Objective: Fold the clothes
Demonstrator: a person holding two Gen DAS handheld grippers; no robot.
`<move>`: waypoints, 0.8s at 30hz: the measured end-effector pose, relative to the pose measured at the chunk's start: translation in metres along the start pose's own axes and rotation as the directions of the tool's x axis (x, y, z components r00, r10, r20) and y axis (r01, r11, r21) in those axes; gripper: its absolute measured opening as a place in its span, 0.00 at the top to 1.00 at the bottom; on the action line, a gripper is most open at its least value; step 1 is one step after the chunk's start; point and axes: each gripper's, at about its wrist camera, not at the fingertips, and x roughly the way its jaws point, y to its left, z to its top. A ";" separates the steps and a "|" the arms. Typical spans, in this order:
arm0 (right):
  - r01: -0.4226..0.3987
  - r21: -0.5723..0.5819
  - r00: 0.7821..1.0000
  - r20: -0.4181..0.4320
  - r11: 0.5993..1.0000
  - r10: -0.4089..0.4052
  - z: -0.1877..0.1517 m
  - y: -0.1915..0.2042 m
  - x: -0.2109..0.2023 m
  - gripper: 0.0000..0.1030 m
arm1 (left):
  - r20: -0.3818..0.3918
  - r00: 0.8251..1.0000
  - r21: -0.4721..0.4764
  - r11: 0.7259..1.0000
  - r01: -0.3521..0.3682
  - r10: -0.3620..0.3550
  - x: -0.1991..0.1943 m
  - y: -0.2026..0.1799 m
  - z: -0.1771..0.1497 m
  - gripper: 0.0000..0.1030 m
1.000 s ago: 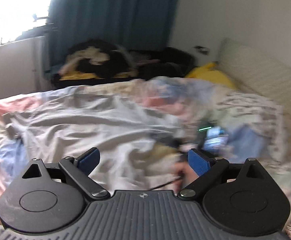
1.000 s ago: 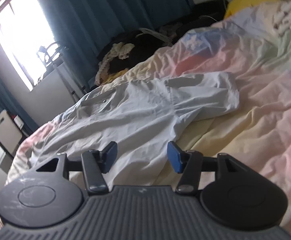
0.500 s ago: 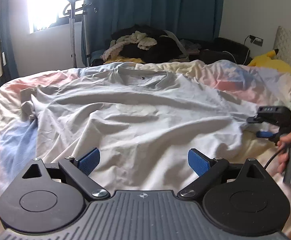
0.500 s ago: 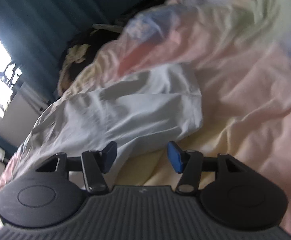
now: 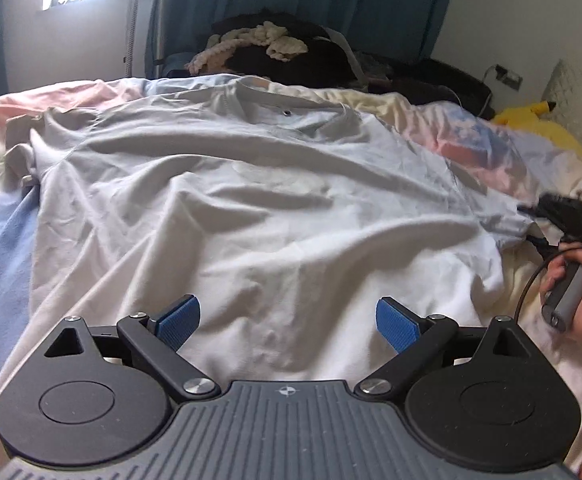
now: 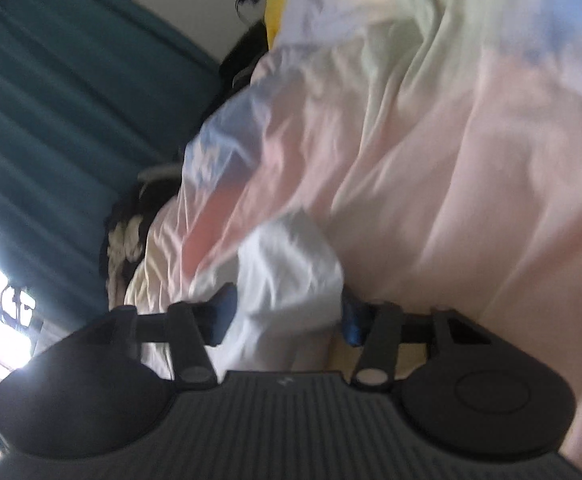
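Two grippers: the left gripper [image 5: 287, 320] is spread above the grey T-shirt's [image 5: 251, 208] hem; the right gripper [image 6: 287, 312] straddles its sleeve [image 6: 291, 276], fingers apart, at the bed's [image 6: 471, 160] right edge.

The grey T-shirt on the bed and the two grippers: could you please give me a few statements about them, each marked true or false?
1. The grey T-shirt lies spread out on the bed, collar at the far end. True.
2. The left gripper has its fingers clamped on the hem. False: they stand wide apart, with nothing between them.
3. The right gripper has the shirt's right sleeve between its open fingers. True.
4. The shirt is already folded in half. False: it lies flat and unfolded, only wrinkled.
5. A yellow plush toy lies at the bed's far right. True.
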 end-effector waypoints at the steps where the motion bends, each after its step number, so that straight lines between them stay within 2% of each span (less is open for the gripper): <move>1: -0.008 -0.020 1.000 0.003 1.000 0.008 0.002 0.003 0.000 0.87 | 0.005 1.000 -0.012 1.000 0.005 -0.005 -0.002 0.003 0.002 0.07; 2: -0.008 -0.048 1.000 0.004 0.999 0.008 0.003 0.008 -0.001 0.92 | 0.013 1.000 -0.016 1.000 0.006 -0.006 -0.004 0.007 0.005 0.07; 6: -0.010 -0.208 1.000 0.013 0.978 0.013 0.007 0.050 -0.002 0.94 | 0.046 0.999 -0.014 1.000 -0.006 0.006 -0.006 0.025 0.019 0.07; 8: -0.020 -0.295 0.999 0.018 0.955 0.026 0.005 0.081 -0.003 0.94 | 0.070 0.997 -0.035 0.999 -0.033 0.035 -0.008 0.036 0.025 0.07; 10: -0.051 -0.393 0.999 -0.005 0.918 0.053 -0.016 0.112 -0.001 0.94 | 0.096 0.993 -0.055 0.996 -0.064 0.069 -0.011 0.045 0.029 0.07; 14: -0.121 -0.575 0.993 -0.066 0.809 0.101 -0.061 0.174 0.005 0.94 | 0.120 0.988 -0.126 0.989 -0.078 0.093 -0.016 0.066 0.035 0.07; 17: -0.173 -0.692 0.985 -0.117 0.700 0.128 -0.095 0.221 0.009 0.94 | 0.113 0.989 -0.194 0.979 -0.069 0.093 -0.016 0.083 0.038 0.07; 20: -0.217 -0.779 0.975 -0.199 0.588 0.097 -0.152 0.249 0.028 0.94 | 0.115 0.990 -0.231 0.971 -0.055 0.084 -0.019 0.095 0.039 0.07; 24: -0.231 -0.816 0.964 -0.264 0.529 0.014 -0.204 0.248 0.048 0.94 | 0.132 0.988 -0.236 0.970 -0.053 0.086 -0.020 0.106 0.038 0.07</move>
